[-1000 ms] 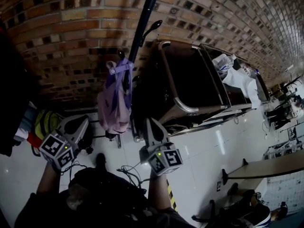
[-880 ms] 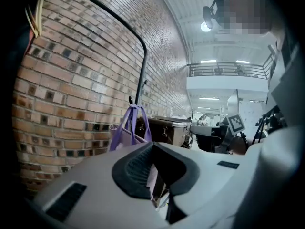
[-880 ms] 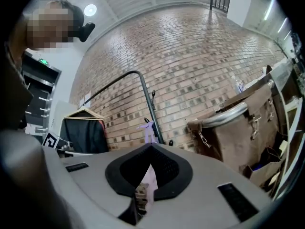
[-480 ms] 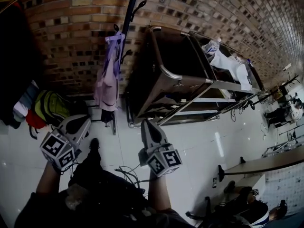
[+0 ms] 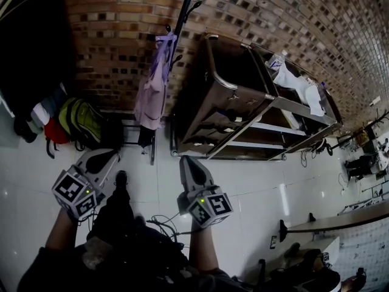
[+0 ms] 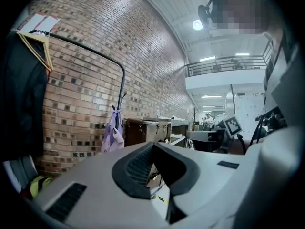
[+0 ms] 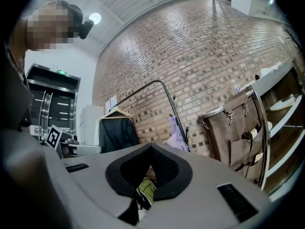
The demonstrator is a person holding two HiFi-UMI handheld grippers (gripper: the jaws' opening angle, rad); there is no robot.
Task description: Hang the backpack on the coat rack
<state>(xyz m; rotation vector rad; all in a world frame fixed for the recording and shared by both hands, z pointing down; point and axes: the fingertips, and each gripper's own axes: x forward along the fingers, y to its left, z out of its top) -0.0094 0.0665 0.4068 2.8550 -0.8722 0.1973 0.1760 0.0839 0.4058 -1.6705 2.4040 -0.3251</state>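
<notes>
Backpack [image 5: 152,93], lilac, hung by its top strap from a low hook on the rack [image 5: 184,17], body slack along the pole and clear of the floor. I judged the hang done, since nothing but the hook carried it. The rack stood close to the brick wall [image 5: 109,35], with a green bag [image 5: 85,120] on the floor to one side and a brown cart [image 5: 237,102] to the other, so the pack had room to drop straight. Left gripper [image 5: 112,156] was low by my knee, well apart from the pack. In its own view the jaws met at the tips with nothing between them, the pack small and distant past them. Right gripper [image 5: 185,160] was the same: tips together, empty. The bit of green showing through the gap behind its pads was the far bag, not a hold. I read both as parked low and closed because no grip was needed. Loose cables [image 5: 161,221] lay on the tiles by my feet, a trip risk.
</notes>
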